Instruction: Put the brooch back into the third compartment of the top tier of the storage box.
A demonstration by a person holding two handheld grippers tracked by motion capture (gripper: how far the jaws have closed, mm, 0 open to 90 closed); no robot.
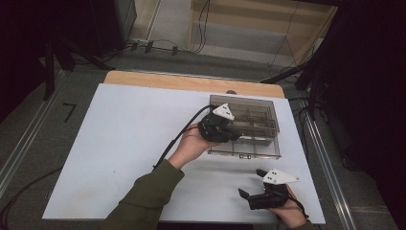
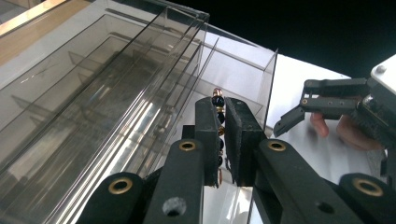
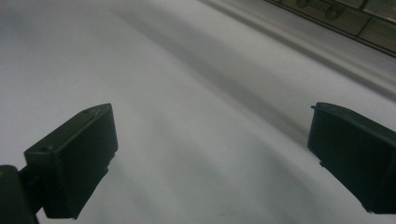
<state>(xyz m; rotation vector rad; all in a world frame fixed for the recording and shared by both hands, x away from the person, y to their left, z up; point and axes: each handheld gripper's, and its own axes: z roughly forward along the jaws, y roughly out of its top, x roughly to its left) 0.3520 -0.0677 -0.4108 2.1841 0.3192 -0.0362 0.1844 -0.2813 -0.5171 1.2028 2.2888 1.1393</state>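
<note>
Pinching a string of beads (image 2: 218, 119), the left hand-held gripper (image 2: 219, 140) has its two black jaws pressed close on it, the beads running dark and coppery up between the pads and sticking out just past the tips. In the high view the left hand-held gripper (image 1: 233, 132) sits over the near left part of a clear smoky plastic organiser box (image 1: 261, 115), which stands on the white desk (image 1: 124, 143) toward its far right. The left gripper view looks along the box's transparent dividers (image 2: 116, 93), so the beads appear to hang just above or inside one compartment; which one cannot be told through the stacked reflections. The right hand-held gripper (image 1: 249, 191) rests low near the desk's front right edge, well apart from the box, its jaws spread wide with bare desk surface (image 3: 205, 140) between them in the right gripper view. A green sleeve (image 1: 143, 196) covers the left forearm. No brand, label or readable writing shows on the box, the beads or either gripper.
</note>
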